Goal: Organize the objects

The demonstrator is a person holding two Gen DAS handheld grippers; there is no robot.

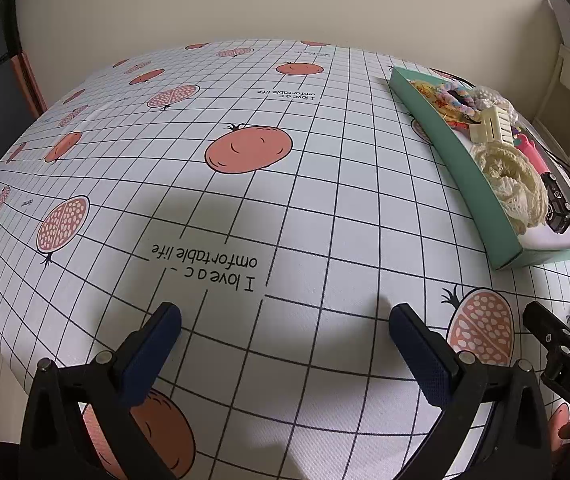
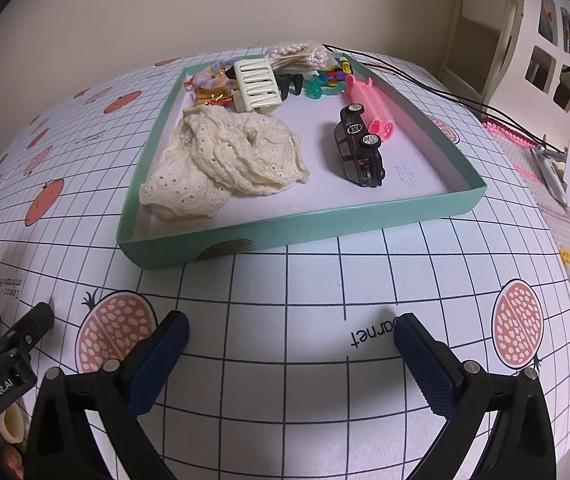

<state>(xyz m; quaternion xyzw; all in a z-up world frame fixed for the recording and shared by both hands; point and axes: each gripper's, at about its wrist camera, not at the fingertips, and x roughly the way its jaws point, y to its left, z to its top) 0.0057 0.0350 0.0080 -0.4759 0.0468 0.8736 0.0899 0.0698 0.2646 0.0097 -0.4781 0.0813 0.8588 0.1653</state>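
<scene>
A shallow green box [image 2: 325,222] [image 1: 461,168] sits on the checked tablecloth. Inside it lie a cream lace cloth [image 2: 229,156] [image 1: 513,184], a black toy car [image 2: 359,148] [image 1: 559,208], pink hair rollers [image 2: 369,106], a cream hair claw [image 2: 255,84] [image 1: 491,124], scrunchies [image 2: 211,76], a bag of cotton swabs [image 2: 297,54] and small coloured clips [image 2: 335,74]. My right gripper [image 2: 291,332] hovers open over the cloth in front of the box, holding nothing. To the box's left, my left gripper [image 1: 285,320] is open too and holds nothing.
The tablecloth [image 1: 245,200] carries pomegranate prints and upside-down lettering. Right of the box lie a pink knitted mat [image 2: 525,152], black cords [image 2: 465,100] and small items near the edge. A white shelf [image 2: 557,40] stands at the far right by the wall.
</scene>
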